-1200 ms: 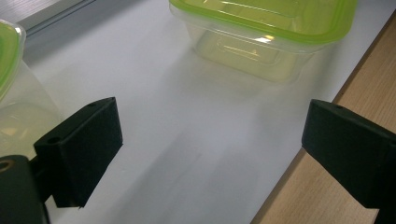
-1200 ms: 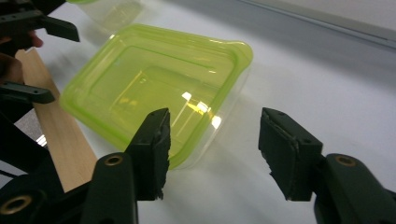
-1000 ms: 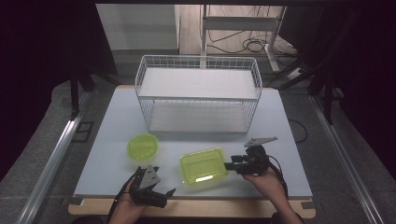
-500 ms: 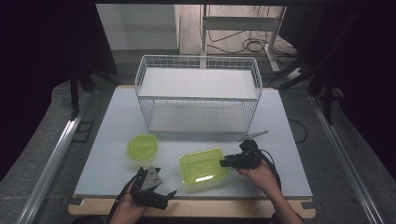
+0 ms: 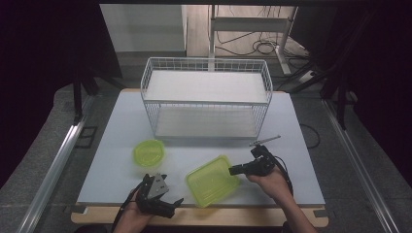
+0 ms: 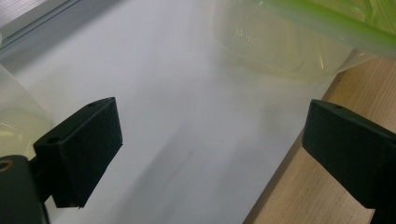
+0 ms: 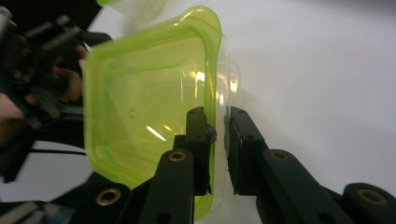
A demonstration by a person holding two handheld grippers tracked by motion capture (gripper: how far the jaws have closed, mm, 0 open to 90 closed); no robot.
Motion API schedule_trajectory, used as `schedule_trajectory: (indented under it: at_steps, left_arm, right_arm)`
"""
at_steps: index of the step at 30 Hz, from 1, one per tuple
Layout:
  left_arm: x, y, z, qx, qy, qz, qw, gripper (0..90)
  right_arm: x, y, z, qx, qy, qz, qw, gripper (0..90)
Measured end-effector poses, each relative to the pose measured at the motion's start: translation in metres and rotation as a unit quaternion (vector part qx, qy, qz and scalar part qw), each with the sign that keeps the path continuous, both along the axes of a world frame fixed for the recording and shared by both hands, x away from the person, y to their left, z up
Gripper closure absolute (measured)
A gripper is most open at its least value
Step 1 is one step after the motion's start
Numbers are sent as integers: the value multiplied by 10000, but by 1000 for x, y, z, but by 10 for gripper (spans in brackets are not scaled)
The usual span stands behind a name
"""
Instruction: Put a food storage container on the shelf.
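Note:
A square lime-green container [image 5: 212, 180] sits near the front of the white table [image 5: 291, 145]. My right gripper [image 5: 233, 170] reaches it from the right. In the right gripper view the right gripper [image 7: 217, 114] has just been closing, with the container [image 7: 144, 107] wall between its jaws, and is now shut on that wall. A round green bowl [image 5: 148, 152] sits to the left. My left gripper [image 5: 172, 206] rests at the table's front edge, open. In the left gripper view the left gripper [image 6: 210, 140] has bare table between its jaws, with the container [image 6: 299, 37] ahead of it.
A white wire basket rack [image 5: 206, 99] with two levels stands at the back of the table. A wooden strip [image 5: 243, 216] runs along the front edge. The other hand and its gripper [image 7: 42, 70] lie beyond the container in the right gripper view.
My right gripper has shifted left onto the square container's right edge and its jaws have narrowed around the wall. The left gripper has kept still.

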State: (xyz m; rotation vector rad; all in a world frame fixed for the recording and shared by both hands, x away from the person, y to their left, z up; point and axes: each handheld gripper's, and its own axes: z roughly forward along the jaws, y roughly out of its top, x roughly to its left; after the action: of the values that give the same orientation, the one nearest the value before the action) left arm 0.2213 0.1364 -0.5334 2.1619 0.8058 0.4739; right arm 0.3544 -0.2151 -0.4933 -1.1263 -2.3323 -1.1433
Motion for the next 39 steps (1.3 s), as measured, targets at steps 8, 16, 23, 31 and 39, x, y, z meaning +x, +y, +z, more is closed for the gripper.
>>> schedule_trajectory:
  at_steps: [8,16,23,31,39]
  left_arm:
    - [0,1,0,6,-17,15,10000,49]
    - [0,2,1,13,-22,34,10000,49]
    - [0,3,1,9,-29,46,10000,48]
    - [1,3,1,6,-35,53,10000,48]
    - [1,3,1,0,-32,58,10000,48]
  right_arm:
    - [-1,-5,6,192,-10,-85,9998,810]
    - [0,-10,16,335,-107,-183,9992,812]
    - [0,-14,31,498,-310,-256,9979,814]
    - [3,-18,49,682,-465,-335,9960,814]
    - [8,-19,67,856,-596,-403,9937,815]
